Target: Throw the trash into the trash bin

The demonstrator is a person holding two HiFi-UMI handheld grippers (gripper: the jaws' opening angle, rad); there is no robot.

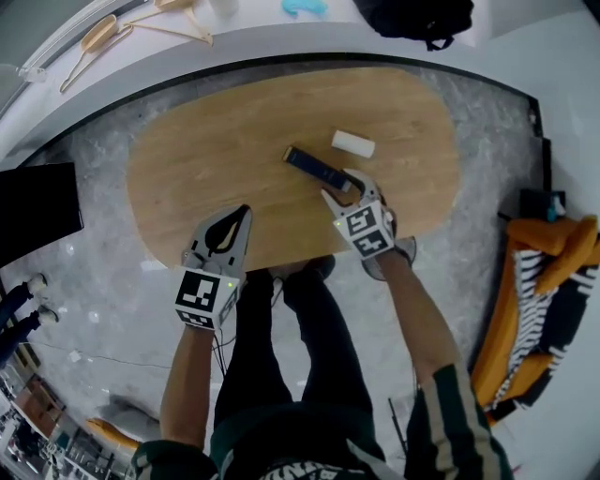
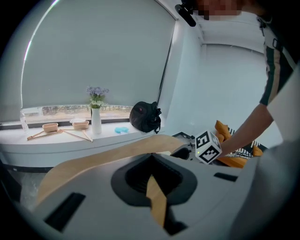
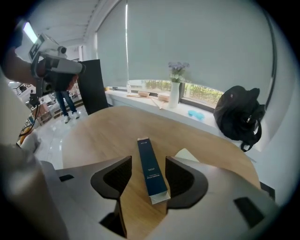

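Right gripper view: parted right tool (image 3: pixel 147 161) straddles blue box (image 3: pixel 149 176)

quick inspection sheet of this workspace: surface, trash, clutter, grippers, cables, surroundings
surface: oval wooden table, mostly bare
job's things: dark blue box and white item lie apart on the table; trash bin: nothing seen
clutter: nothing seen on the table
grippers: left gripper has its jaws together and empty, at the near table edge; right gripper has its jaws apart on either side of the box's near end, not pressing
cables: thin line on floor, possibly a cable
surroundings: sill with vase, hangers, black bag; orange chair
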